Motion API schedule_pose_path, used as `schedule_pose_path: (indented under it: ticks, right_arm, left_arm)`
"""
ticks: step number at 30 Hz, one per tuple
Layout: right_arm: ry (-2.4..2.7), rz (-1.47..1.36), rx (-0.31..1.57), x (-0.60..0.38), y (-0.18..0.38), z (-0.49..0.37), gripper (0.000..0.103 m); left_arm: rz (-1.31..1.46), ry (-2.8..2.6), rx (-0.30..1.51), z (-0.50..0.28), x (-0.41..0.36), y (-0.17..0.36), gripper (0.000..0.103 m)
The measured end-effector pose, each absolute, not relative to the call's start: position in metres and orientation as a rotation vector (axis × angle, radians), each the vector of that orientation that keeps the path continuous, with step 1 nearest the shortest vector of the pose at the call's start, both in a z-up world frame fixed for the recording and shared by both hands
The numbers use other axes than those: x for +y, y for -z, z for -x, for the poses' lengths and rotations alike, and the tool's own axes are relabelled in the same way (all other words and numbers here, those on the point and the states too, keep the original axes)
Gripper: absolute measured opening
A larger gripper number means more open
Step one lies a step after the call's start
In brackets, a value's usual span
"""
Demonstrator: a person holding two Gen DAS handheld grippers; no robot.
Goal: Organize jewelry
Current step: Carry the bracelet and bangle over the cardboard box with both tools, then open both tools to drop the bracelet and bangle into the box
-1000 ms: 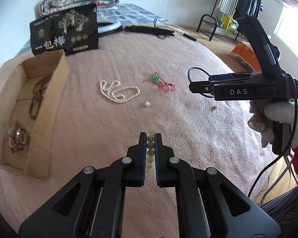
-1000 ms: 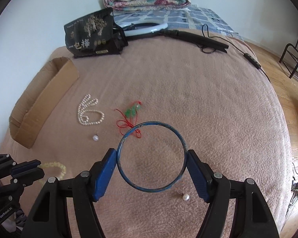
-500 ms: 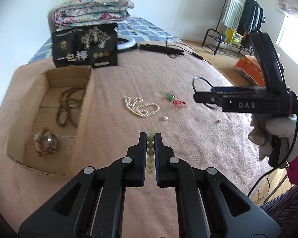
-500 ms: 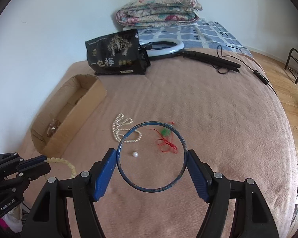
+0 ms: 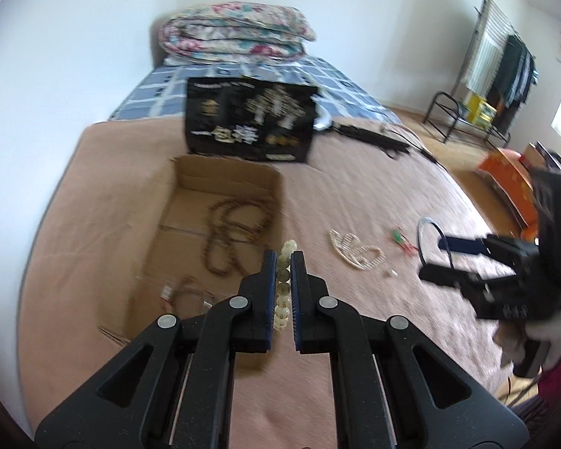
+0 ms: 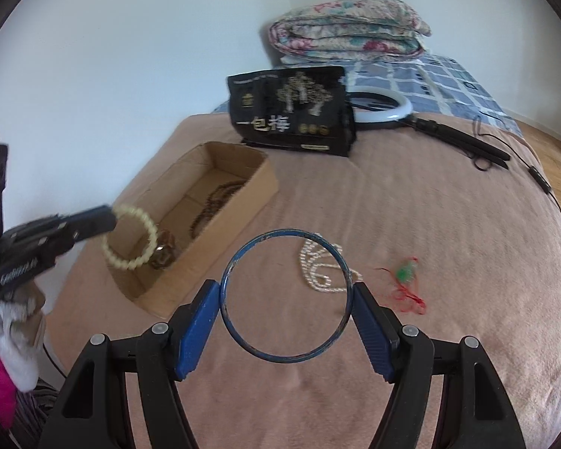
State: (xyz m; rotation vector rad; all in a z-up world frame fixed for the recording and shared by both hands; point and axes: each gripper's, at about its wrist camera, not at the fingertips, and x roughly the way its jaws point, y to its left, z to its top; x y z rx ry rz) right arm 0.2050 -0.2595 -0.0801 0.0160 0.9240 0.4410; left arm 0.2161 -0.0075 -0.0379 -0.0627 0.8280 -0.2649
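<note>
The black bag (image 6: 293, 112) at 12 o'clock carries the pale characters 一包梅 under a tree picture; the small print on it is too blurred to read. On the side of the left tongs (image 6: 108, 219), seen from the right wrist camera, there is a white word, but it is not readable.

The left tongs (image 5: 285, 262) are nearly together, clamped on a pale bead bracelet (image 5: 283, 280); the bracelet (image 6: 132, 237) hangs above the near end of the cardboard box (image 6: 243, 202). In the box lie a brown bead necklace (image 5: 228, 232) and, nearer, a reddish piece that is blurred.

The right tongs (image 6: 286, 295) are wide apart, pressed on both sides of a blue bangle (image 6: 243, 258), above the pink blanket (image 6: 448, 224). On the blanket, at 1 o'clock from the bangle, lie a pearl necklace (image 6: 318, 265) and a green pendant with red cord (image 6: 405, 280).
</note>
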Motion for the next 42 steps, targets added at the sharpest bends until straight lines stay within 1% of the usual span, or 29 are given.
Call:
schedule_pose_path:
  ticks: [7, 16, 25, 35, 37, 39, 41, 42]
  right_arm:
    - [-0.532, -0.003, 0.909, -0.208, 0.074, -0.207, 0.073]
    - [-0.617, 0.023, 0.934, -0.15, 0.086, -0.216, 0.073]
    - [-0.658, 0.063, 0.967, -0.117, 0.108, -0.22, 0.073]
    - [-0.687, 0.087, 0.975, -0.1, 0.117, -0.223, 0.074]
    - [-0.686, 0.093, 0.97, -0.098, 0.116, -0.222, 0.077]
    - [-0.684, 0.09, 0.961, -0.098, 0.115, -0.221, 0.09]
    - [-0.67, 0.094, 0.953, -0.099, 0.113, -0.22, 0.091]
    - [-0.671, 0.095, 0.952, -0.1, 0.112, -0.22, 0.091]
  left_arm:
    - [0.086, 0.192, 0.822, -0.247, 0.03, 0.037, 0.005]
    - [0.077, 0.155, 0.851, -0.265, 0.045, 0.052, 0.005]
    - [0.099, 0.122, 0.889, -0.279, 0.057, 0.069, 0.005]
    - [0.095, 0.109, 0.89, -0.281, 0.059, 0.071, 0.005]
    - [0.102, 0.103, 0.887, -0.282, 0.06, 0.071, 0.005]
    - [0.111, 0.1, 0.888, -0.282, 0.061, 0.07, 0.006]
    - [0.106, 0.098, 0.883, -0.28, 0.06, 0.068, 0.01]
    - [0.103, 0.095, 0.881, -0.28, 0.06, 0.068, 0.014]
